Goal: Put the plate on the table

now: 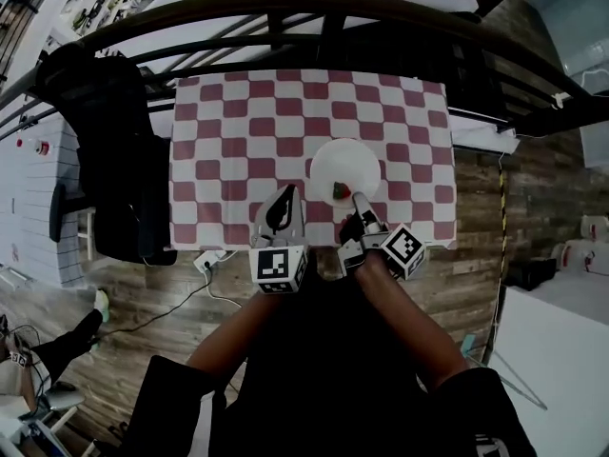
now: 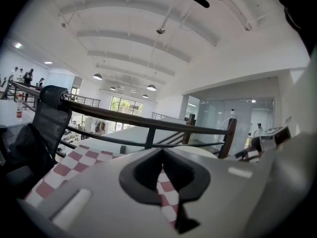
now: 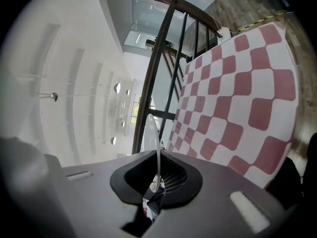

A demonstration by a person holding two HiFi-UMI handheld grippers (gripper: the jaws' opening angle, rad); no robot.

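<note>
Right gripper (image 1: 360,198) jaws pinch the plate (image 1: 344,165) rim over the table (image 1: 238,131), left gripper (image 1: 282,208) jaws together, empty; thin rim grip could slip, tipping the plate.

My head camera looks steeply down; cameras on my left hand-held gripper (image 1: 287,198) and right hand-held gripper (image 1: 361,201) sit low and close, sharing the table (image 1: 219,160).

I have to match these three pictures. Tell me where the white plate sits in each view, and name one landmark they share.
Head view: the white plate shows right of centre over the checked tablecloth, the right tool at its near rim.
Left gripper view: probably the pale sliver low, right of centre; not certain.
Right gripper view: edge-on, a thin upright sliver clamped in the right tool.
Shared landmark: the checked tablecloth.
</note>
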